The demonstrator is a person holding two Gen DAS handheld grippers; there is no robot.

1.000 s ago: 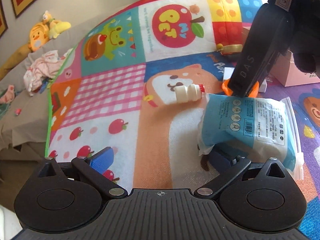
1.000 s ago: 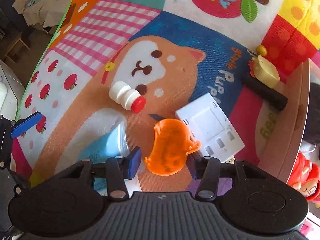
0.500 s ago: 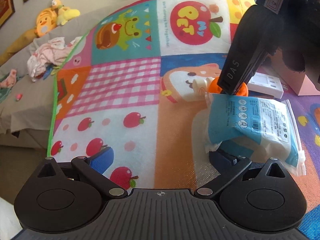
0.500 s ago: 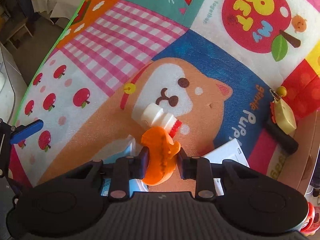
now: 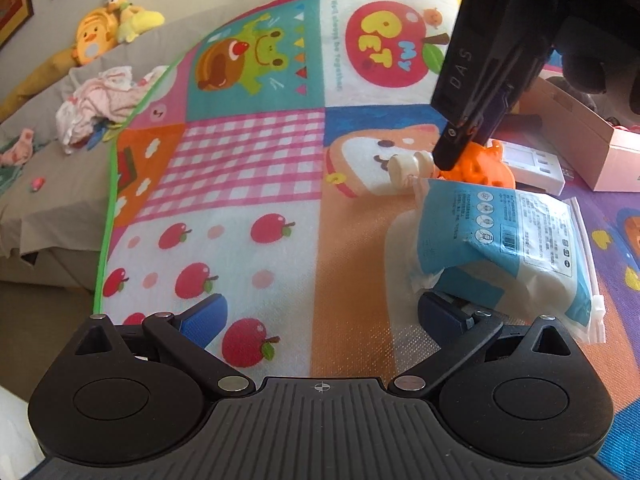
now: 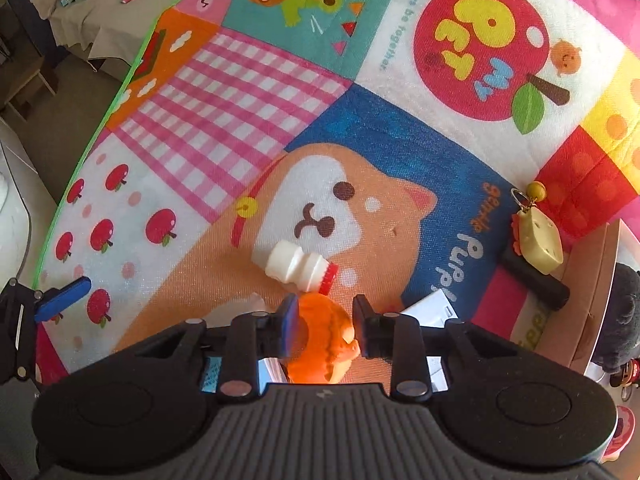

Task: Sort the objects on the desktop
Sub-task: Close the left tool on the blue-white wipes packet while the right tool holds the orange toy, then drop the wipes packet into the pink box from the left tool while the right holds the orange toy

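Your right gripper [image 6: 325, 328] points steeply down at the patchwork play mat [image 6: 248, 92], and the orange toy [image 6: 320, 340] sits between its fingers. The jaws have just been opening again after a tighter squeeze. The left pad lies against the toy's side, while a thin gap shows at the right pad, so you cannot tell from here whether the grip is firm or the toy is let go. Just beyond the fingertips, the small white bottle [image 6: 298, 266] with a red cap lies on its side on the dog picture, close to the toy. To the right, a white flat device [image 6: 436, 306] peeks out from behind the right finger. Farther right, a cheese-shaped keychain [image 6: 540, 240] rests on a black cylinder [image 6: 536, 280] beside the cardboard box [image 6: 596, 280].

Your left gripper [image 5: 320, 312] has its jaws spread wide with nothing clamped. Its right finger sits under the edge of the blue and white tissue pack [image 5: 512, 240], which is propped up at a tilt on it. Beyond the pack, the other gripper comes down onto the orange toy, with the bottle just to its left. Far off at the left, crumpled clothes [image 5: 96, 108] and yellow plush toys [image 5: 108, 26] lie on the grey cloth past the mat's green edge.
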